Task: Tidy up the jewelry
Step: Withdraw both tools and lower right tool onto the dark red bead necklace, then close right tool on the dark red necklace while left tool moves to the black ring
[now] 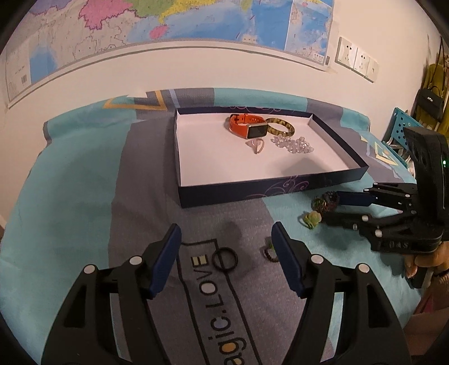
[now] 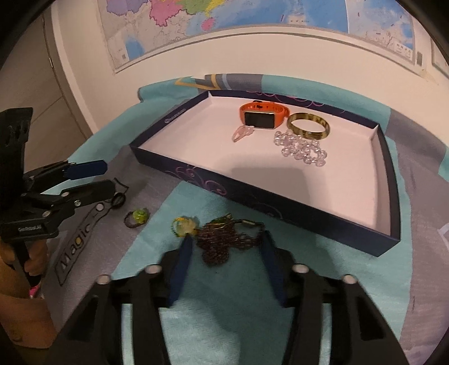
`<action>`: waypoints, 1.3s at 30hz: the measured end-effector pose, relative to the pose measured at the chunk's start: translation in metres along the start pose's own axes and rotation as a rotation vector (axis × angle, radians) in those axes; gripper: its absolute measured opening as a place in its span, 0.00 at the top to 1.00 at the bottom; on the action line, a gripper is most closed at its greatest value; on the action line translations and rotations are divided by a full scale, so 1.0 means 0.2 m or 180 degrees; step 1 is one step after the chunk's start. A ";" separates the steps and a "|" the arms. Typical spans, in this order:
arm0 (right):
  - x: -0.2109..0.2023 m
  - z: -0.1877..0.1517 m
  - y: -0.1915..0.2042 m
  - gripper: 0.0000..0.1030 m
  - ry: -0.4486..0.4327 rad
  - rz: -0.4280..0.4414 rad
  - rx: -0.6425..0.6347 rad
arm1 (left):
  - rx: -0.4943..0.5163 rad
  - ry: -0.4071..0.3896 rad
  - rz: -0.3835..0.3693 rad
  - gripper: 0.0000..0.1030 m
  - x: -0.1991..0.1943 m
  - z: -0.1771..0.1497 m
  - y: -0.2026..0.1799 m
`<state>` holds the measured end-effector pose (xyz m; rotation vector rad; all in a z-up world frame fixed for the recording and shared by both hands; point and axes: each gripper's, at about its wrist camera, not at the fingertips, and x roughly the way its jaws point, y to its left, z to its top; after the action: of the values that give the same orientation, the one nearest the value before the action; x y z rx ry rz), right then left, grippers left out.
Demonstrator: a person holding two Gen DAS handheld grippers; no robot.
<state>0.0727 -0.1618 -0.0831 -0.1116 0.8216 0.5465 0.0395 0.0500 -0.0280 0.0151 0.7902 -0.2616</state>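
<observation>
A dark blue box lid (image 1: 241,193) (image 2: 294,207) with a white inside holds an orange watch (image 1: 247,127) (image 2: 259,115), a mottled bangle (image 1: 282,127) (image 2: 308,129), a clear bead bracelet (image 1: 294,144) (image 2: 303,148) and a pink clip (image 1: 254,146) (image 2: 242,133). My left gripper (image 1: 226,238) (image 2: 109,181) is open above a black ring (image 1: 225,258) (image 2: 118,200); a small beaded ring (image 1: 270,252) (image 2: 136,217) lies by its right finger. My right gripper (image 2: 226,238) (image 1: 331,209) is open around a dark beaded necklace (image 2: 224,241) (image 1: 325,202). A green-yellow beaded ring (image 2: 185,226) (image 1: 311,218) lies by its left finger.
A teal and grey cloth (image 1: 84,196) (image 2: 238,303) covers the table. A wall map (image 1: 168,22) (image 2: 252,22) hangs behind. A blue perforated rack (image 1: 401,126) and a black bag (image 1: 429,101) stand at the far right.
</observation>
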 end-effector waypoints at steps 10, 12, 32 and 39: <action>-0.05 -0.02 -0.06 0.90 -0.0068 0.0231 0.0171 | -0.0021 0.0059 -0.0044 0.36 0.02 -0.02 0.02; -0.09 -0.03 -0.07 0.90 -0.0134 0.0265 0.0190 | 0.0001 0.0069 -0.0060 0.36 0.02 -0.02 0.02; -0.19 -0.14 -0.13 0.90 -0.0200 0.0275 0.0396 | 0.0143 0.0298 -0.0122 0.56 0.07 -0.08 -0.02; -0.17 -0.15 -0.13 0.90 -0.0170 0.0311 0.0432 | 0.0103 0.0297 -0.0085 0.71 0.08 -0.07 -0.01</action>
<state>0.0478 -0.2077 -0.0814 0.0678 0.8127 0.5814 0.0393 0.0460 -0.0490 0.0476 0.8793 -0.3006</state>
